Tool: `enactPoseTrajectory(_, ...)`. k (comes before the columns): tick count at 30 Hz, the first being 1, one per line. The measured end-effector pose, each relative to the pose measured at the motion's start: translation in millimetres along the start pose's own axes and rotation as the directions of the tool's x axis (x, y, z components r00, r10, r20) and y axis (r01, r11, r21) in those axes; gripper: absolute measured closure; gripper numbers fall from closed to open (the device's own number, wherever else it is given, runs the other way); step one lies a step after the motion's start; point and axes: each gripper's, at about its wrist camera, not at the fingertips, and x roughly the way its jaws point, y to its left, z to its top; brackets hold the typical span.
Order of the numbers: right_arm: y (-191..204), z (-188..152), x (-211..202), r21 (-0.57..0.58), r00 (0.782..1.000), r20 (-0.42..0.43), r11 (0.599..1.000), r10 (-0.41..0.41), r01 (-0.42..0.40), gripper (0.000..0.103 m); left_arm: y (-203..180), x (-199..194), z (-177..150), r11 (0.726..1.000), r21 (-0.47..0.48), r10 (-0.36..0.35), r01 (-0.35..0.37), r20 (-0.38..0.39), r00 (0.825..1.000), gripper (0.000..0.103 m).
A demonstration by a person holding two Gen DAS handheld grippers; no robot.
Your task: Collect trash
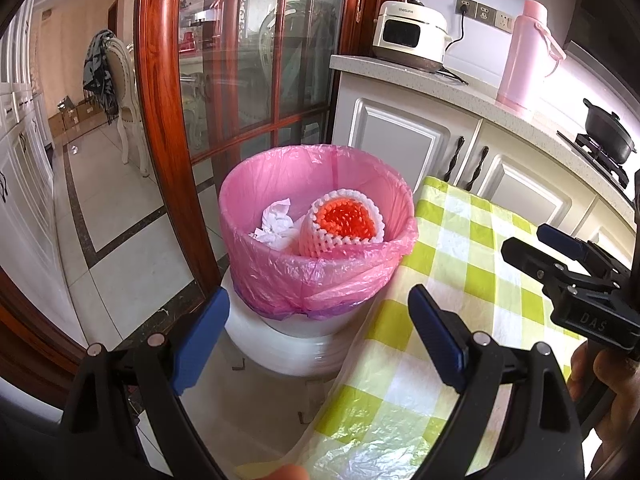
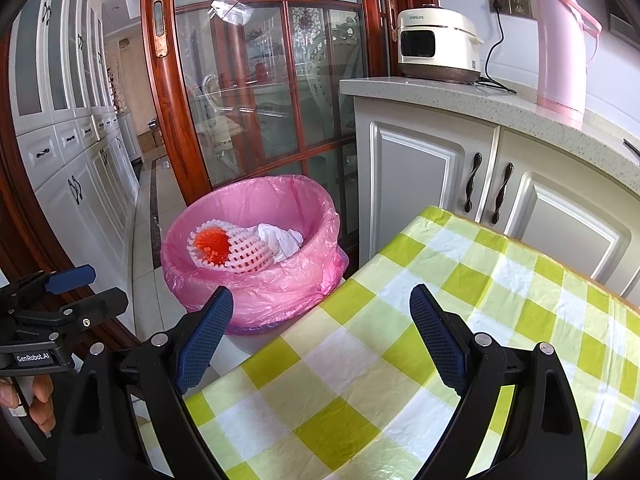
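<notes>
A white bin lined with a pink bag (image 1: 320, 264) stands on the floor at the table's corner; it also shows in the right wrist view (image 2: 256, 276). Inside lie a white foam fruit net with an orange inside (image 1: 344, 222) (image 2: 226, 250) and crumpled white tissue (image 1: 276, 222) (image 2: 282, 240). My left gripper (image 1: 320, 340) is open and empty, above and in front of the bin. My right gripper (image 2: 320, 336) is open and empty over the table's corner, and also shows in the left wrist view (image 1: 560, 248).
The table has a green-and-white checked plastic cloth (image 2: 400, 360). Behind stand white cabinets under a counter (image 2: 460, 100) with a rice cooker (image 2: 436, 46) and a pink thermos (image 2: 560, 40). A wood-framed glass door (image 2: 260, 80) is behind the bin. A black pot (image 1: 610, 136) sits on the stove.
</notes>
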Motion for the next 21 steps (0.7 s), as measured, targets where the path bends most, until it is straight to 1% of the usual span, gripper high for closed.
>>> enactPoseTrajectory(21,-1.3,-1.6,1.1,0.003,1.000,-0.002,1.000,0.004,-0.004,0.018,-0.4,0.3,0.1,1.000,0.001,-0.001,0.001,-0.001,1.000,0.015)
